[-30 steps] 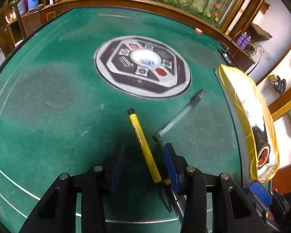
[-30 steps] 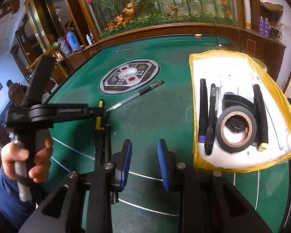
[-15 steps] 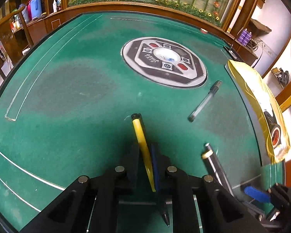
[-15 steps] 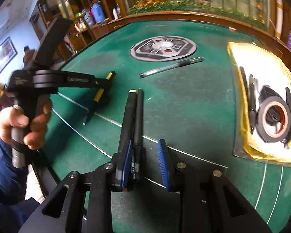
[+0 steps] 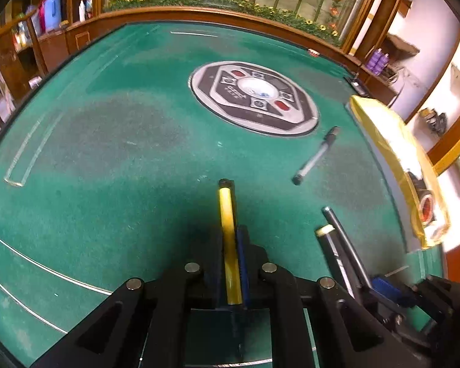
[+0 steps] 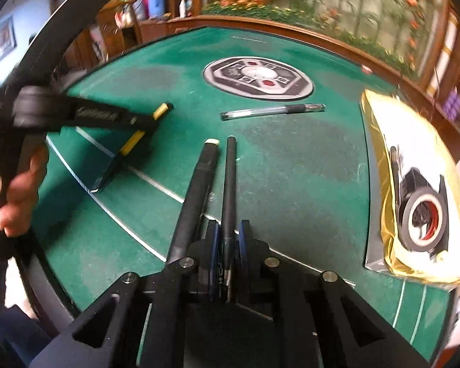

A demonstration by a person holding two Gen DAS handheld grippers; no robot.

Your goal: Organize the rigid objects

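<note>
My left gripper [image 5: 230,242] is shut on a yellow pen [image 5: 227,214] and holds it over the green felt table [image 5: 107,153]. It also shows in the right wrist view [image 6: 144,128] with the yellow pen [image 6: 132,142]. My right gripper [image 6: 228,230] is shut on a thin black pen [image 6: 230,184]. A thicker black marker [image 6: 196,190] with a pale end lies alongside it, outside the left finger. A clear gel pen [image 6: 273,112] lies on the felt near the centre, also in the left wrist view [image 5: 314,159].
A yellow-lined tray [image 6: 380,153] at the right holds a roll of black tape [image 6: 423,217] and dark pens. A round grey control panel [image 5: 254,98] sits mid-table. A wooden rail [image 5: 230,15] and planter ring the far edge.
Both grippers have closed: the left on the yellow pen, the right on the thin black pen. The right gripper swung left from the tray to the two black pens.
</note>
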